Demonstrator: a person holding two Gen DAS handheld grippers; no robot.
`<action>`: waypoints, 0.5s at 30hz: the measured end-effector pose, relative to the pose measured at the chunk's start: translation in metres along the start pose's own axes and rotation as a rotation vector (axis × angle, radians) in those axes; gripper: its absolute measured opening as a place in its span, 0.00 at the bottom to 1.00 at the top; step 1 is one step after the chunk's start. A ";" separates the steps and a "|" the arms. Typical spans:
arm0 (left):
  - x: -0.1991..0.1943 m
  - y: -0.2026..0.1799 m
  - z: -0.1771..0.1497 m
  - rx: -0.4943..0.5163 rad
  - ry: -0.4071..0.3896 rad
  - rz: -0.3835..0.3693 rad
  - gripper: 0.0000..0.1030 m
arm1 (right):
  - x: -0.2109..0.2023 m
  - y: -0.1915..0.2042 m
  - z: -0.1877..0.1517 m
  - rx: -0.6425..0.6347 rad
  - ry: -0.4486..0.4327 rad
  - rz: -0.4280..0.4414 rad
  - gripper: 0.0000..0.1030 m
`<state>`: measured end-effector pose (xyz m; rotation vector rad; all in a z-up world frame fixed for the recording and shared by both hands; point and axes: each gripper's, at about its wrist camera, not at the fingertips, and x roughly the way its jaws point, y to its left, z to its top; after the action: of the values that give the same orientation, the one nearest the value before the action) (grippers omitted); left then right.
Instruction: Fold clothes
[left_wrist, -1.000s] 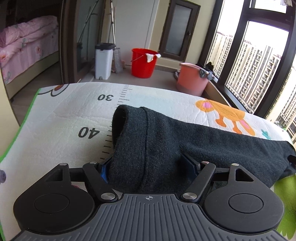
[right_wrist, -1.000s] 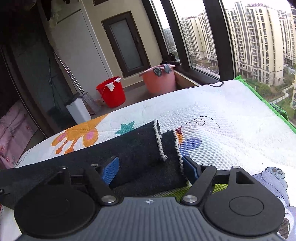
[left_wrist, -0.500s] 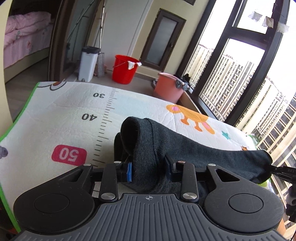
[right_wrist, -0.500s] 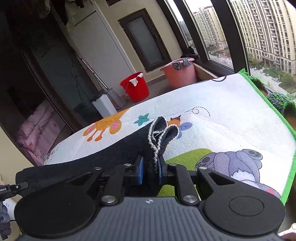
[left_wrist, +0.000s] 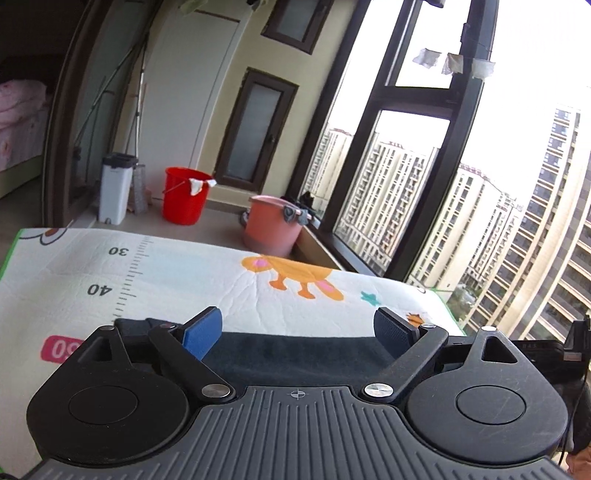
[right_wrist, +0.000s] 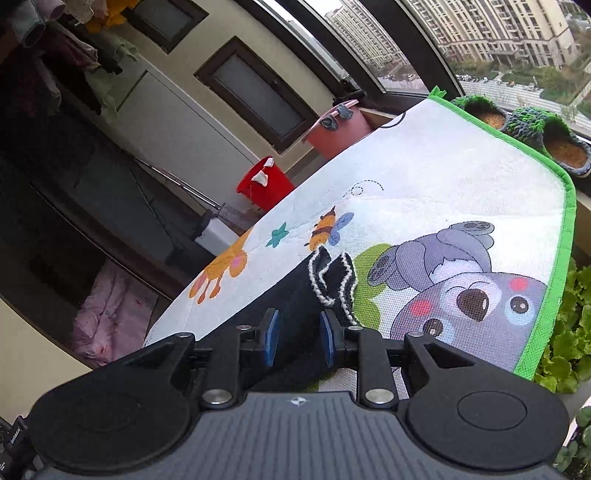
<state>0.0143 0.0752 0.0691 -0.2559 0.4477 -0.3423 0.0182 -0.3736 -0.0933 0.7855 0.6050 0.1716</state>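
Play mat (left_wrist: 229, 280) printed with animals and a ruler carries the dark knit garment (left_wrist: 295, 350) lying flat across its near edge, left gripper (left_wrist: 297, 328) spread wide above it, right gripper (right_wrist: 298, 336) part-closed around the white-trimmed cuff end (right_wrist: 334, 277), not pinching
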 end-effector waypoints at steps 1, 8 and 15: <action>0.009 -0.004 -0.008 0.005 0.007 -0.019 0.91 | 0.007 0.001 -0.004 0.004 -0.010 -0.017 0.32; 0.057 -0.004 -0.061 -0.079 0.028 -0.067 0.93 | 0.030 0.027 -0.008 -0.116 -0.070 -0.041 0.08; 0.056 0.012 -0.068 -0.131 -0.022 -0.100 0.98 | -0.030 0.058 -0.009 -0.232 -0.224 0.024 0.08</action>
<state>0.0329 0.0538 -0.0153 -0.4103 0.4369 -0.4086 -0.0077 -0.3382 -0.0439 0.5773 0.3562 0.1698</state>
